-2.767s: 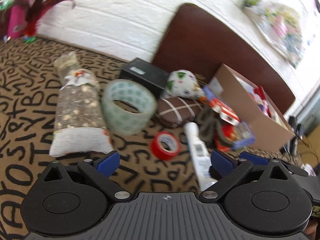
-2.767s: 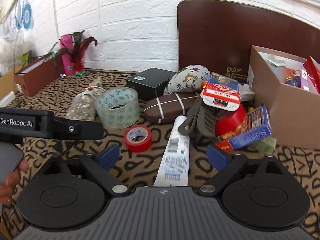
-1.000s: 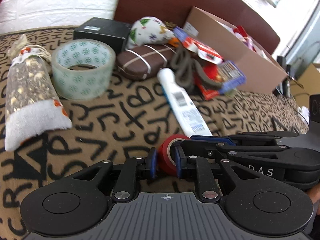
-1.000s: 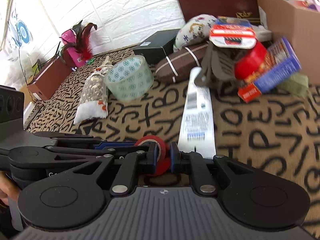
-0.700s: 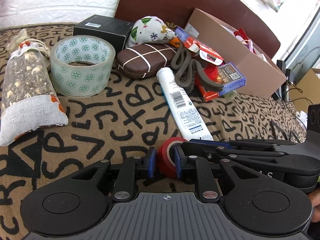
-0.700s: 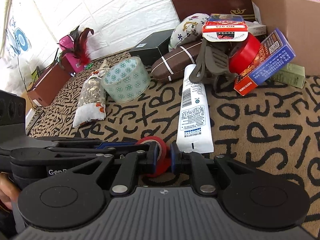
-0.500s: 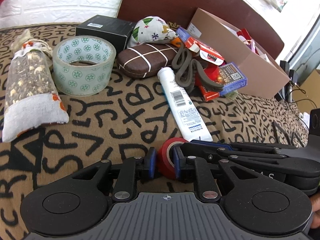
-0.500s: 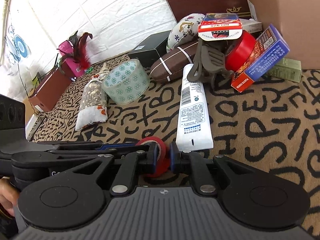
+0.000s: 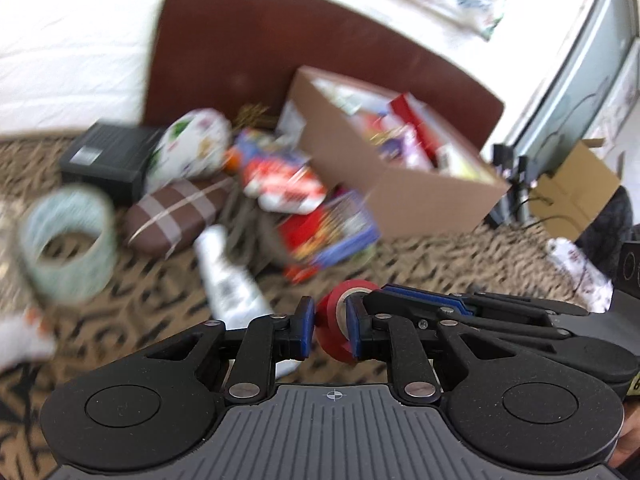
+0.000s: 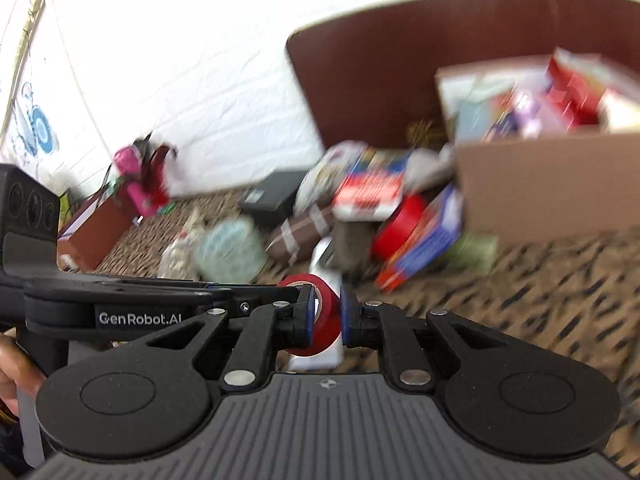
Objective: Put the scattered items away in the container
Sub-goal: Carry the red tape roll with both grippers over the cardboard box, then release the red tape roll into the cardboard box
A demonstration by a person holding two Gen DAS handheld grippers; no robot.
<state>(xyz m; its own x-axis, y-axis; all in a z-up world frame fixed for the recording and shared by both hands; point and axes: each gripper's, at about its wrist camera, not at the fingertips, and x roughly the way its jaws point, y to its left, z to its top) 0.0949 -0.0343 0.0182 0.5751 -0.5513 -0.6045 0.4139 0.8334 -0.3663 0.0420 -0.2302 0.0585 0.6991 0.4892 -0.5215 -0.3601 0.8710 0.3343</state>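
Both grippers carry the small red roll of tape (image 9: pixel 338 326), lifted clear of the letter-patterned cloth (image 9: pixel 420 256). The right gripper (image 10: pixel 325 318) has its fingers clenched on it; the left gripper (image 9: pixel 326 328) is opening, the roll between its fingers. Next: carry it over the open brown cardboard box (image 9: pixel 420 196) and drop it in.
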